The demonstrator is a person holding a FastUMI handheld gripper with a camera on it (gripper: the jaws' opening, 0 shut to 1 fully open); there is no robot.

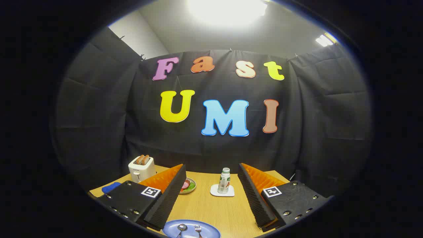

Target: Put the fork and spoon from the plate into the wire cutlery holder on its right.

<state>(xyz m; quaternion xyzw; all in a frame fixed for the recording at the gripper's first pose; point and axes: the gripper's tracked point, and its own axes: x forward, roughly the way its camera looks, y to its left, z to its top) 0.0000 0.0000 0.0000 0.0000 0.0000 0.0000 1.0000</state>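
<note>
1. The tool (211, 198) stands wide open with nothing between its two fingers (165, 195); it hangs above the counter (211, 208), well clear of everything on it.
2. Nearest, at about 6 o'clock from the gap between the fingers, lies a blue plate (172, 229); on it the spoon (181, 228) rests at the left and the fork (198, 228) just beside it at the right, both heads pointing away, handles running out of sight.
3. By my judgement both are thin, stiff and light metal, smooth and likely slippery; lying flat on the plate they give little edge to pinch; the neck or mid-handle, taken across its narrow width, looks the surest hold; the plate may slide or chip if pressed.
4. Beyond the fingers at 12 o'clock stands a small bottle (224, 180) on a white coaster (222, 191); at 11 o'clock a little dish of food (188, 185); farther at 10 o'clock a white toaster (142, 168) and a blue cloth (110, 187).
5. I cannot see the wire holder from here.
</note>
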